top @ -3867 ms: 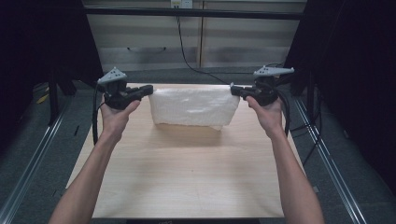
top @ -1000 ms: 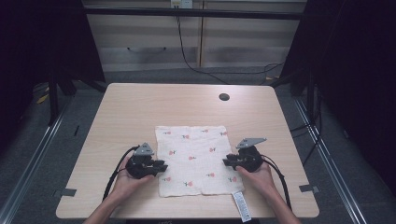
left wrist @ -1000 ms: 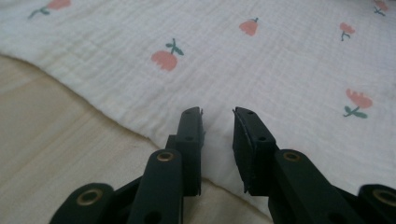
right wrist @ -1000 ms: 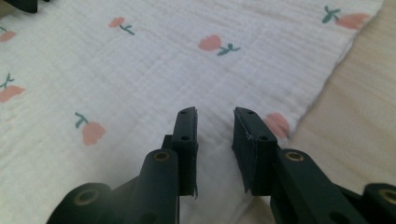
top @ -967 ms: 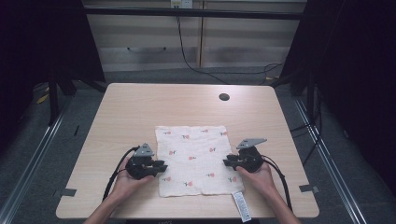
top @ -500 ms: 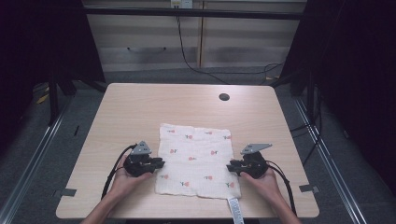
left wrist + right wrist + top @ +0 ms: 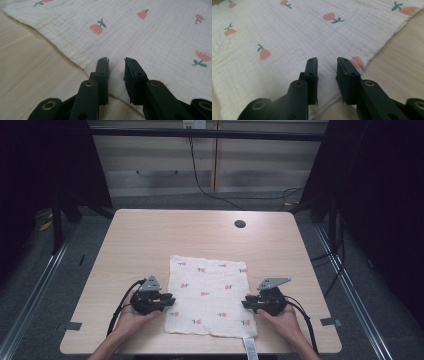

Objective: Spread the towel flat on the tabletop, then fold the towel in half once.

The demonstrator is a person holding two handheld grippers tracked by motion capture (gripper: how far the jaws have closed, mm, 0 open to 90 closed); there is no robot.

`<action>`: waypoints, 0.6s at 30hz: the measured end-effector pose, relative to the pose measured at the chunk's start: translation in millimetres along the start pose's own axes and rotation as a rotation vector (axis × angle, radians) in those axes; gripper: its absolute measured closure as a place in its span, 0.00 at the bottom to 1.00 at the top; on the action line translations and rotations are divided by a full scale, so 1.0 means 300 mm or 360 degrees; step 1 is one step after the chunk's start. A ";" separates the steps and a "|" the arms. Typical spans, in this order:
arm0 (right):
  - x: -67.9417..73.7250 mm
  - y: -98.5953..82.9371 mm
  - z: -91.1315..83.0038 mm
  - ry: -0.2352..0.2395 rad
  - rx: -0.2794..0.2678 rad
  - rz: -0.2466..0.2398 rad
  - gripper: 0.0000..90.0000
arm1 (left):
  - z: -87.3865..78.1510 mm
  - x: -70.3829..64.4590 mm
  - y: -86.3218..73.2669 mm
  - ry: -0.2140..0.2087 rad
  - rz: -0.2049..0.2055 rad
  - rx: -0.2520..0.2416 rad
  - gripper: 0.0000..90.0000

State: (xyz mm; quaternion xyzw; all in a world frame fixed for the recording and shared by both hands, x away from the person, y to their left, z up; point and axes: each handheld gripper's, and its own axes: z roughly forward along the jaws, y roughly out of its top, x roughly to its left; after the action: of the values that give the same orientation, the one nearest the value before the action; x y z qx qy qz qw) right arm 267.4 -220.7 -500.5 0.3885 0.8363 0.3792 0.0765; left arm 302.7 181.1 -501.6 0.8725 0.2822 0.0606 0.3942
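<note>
Left hand-held gripper (image 7: 169, 299) sits at the left edge of the white cloth (image 7: 210, 292), near the cloth's near-left corner. In the left gripper view this hand-held gripper (image 7: 116, 62) has its jaws narrowly parted with nothing between them, the tips just over the cloth's (image 7: 140, 37) hem. The right hand-held gripper (image 7: 247, 303) rests at the cloth's right edge, close to its near-right corner; in the right gripper view it (image 7: 327, 61) too stands narrowly apart and holds nothing, with the cloth (image 7: 294, 35) beneath. The cloth, printed with small red flowers, lies spread flat on the near half of the wooden surface (image 7: 150, 240). A white tag (image 7: 249, 347) pokes out from its near edge. A dark round hole (image 7: 240, 224) marks the far part of the surface.
</note>
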 end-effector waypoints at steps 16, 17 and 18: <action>0.046 0.006 -0.005 0.0049 0.0059 -0.0029 0.73 | -0.007 -0.014 -0.001 -0.0086 -0.0051 -0.0008 0.64; 0.044 0.010 -0.003 0.0053 0.0036 -0.0038 0.73 | -0.004 -0.011 0.003 -0.0083 -0.0051 -0.0004 0.63; 0.041 0.017 -0.004 0.0044 0.0033 -0.0043 0.72 | -0.003 -0.007 0.007 -0.0065 -0.0048 -0.0009 0.63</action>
State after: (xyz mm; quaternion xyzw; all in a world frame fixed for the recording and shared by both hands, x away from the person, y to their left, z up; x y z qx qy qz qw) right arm 261.5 -210.6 -494.0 0.3727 0.8463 0.3749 0.0660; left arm 301.7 179.3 -499.3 0.8681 0.2871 0.0376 0.4032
